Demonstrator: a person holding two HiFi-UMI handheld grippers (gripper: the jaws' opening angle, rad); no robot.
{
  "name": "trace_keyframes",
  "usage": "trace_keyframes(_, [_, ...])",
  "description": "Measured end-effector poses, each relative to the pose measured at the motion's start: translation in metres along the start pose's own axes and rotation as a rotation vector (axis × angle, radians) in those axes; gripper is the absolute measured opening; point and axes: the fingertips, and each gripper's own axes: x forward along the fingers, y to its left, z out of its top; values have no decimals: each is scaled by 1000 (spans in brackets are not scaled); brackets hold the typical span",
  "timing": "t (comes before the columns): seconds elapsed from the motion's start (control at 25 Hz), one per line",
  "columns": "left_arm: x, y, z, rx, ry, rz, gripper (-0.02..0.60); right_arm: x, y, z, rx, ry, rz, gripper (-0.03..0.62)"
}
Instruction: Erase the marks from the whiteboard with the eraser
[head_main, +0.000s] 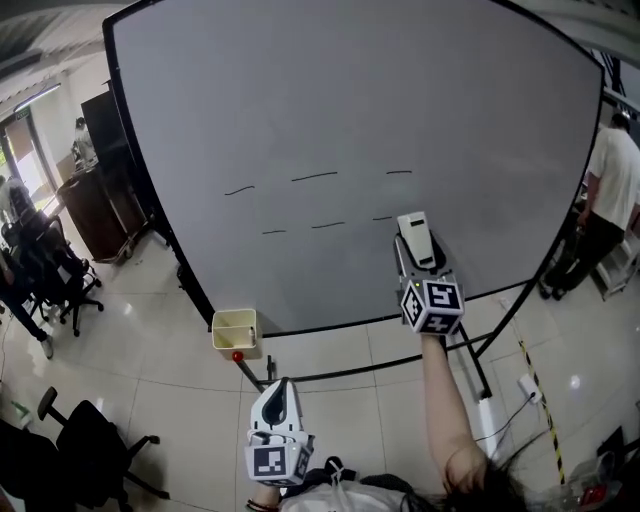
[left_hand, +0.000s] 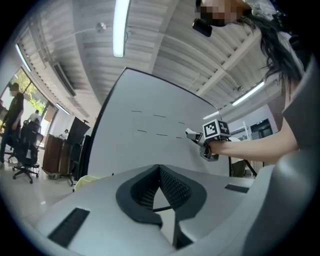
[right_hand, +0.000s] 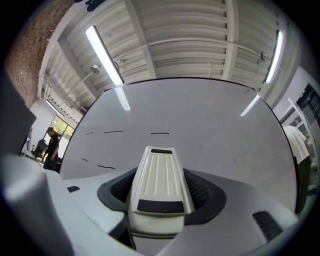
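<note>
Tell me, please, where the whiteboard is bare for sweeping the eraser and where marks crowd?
The large black-framed whiteboard is bare above the top row of short black dashes, right of the white plastic eraser in the right claw, and below the lower dashes to the bottom frame. The dashes crowd the middle, left of the eraser.

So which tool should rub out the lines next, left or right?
Right, probably. The right tool grips the eraser up by the whiteboard, close to the marks. The left tool is shut, empty and low, away from the board.
</note>
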Motion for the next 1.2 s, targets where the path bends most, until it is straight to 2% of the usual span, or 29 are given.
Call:
trace_keyframes(0.2, [34,20,10,-1,16,0,-5,31,-11,-20,34,7,-90,278])
trace_keyframes(0.36, [50,31,-2,-24,20,9,-5,34,-5,-25,49,-15,-181,278])
trace_keyframes(0.44, [52,37,-10,-22,13,23,-5,35,8,-29,52,-13,-187,278])
trace_keyframes(0.52, [55,37,-14,-36,21,34,-5,36,31,-38,26,0,-153,279])
trace_keyframes(0.64, [61,31,-10,-68,48,26,-5,39,76,-56,-35,38,-49,279])
trace_keyframes(0.76, [63,25,-10,-49,23,14,-5,38,104,-58,-100,63,51,279])
trace_keyframes(0.8, [63,23,-12,-44,19,10,-5,36,100,-57,-111,60,61,279])
trace_keyframes(0.88, [63,19,-16,-33,23,2,-5,29,71,-47,-88,28,26,278])
trace_keyframes(1.0, [65,16,-11,-36,32,0,-5,22,-5,-24,44,-31,-96,278])
trace_keyframes(1.08, [66,16,-6,-43,31,6,-5,23,-47,-19,87,-24,-167,278])
trace_keyframes(1.2, [65,17,-8,-43,33,19,-5,31,-64,-26,70,4,-186,278])
